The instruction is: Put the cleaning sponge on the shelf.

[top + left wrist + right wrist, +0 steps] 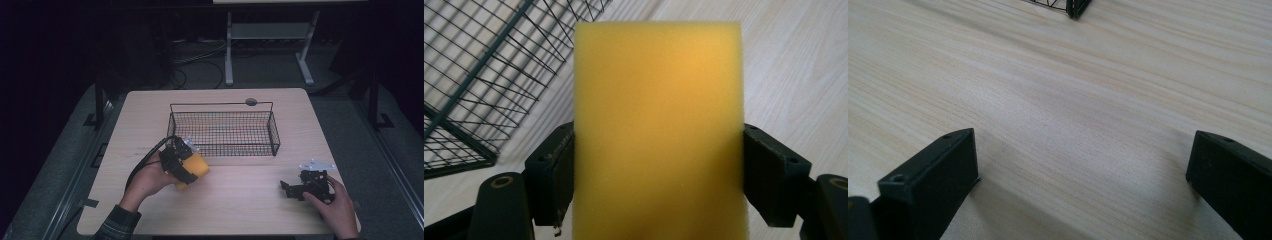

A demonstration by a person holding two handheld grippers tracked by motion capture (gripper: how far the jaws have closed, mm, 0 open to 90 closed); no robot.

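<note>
A yellow sponge block (196,166) is clamped in my left gripper (189,169), just in front of the near left corner of the black wire basket (225,131). In the left gripper view the yellow sponge (658,125) stands tall between both black pads (555,170), which press on its two sides; the left gripper (658,175) is shut on it, above the tabletop. My right gripper (290,189) rests low at the table's near right, held by a hand. In the right gripper view the right gripper (1083,175) stands wide open with bare wood between its jaws.
The light wooden table (240,205) carries the wire basket at its middle, with a small round dark grommet (251,102) behind it. A corner of the basket (1075,7) peeks in at the top of the right gripper view. A white desk frame (270,35) stands beyond the table.
</note>
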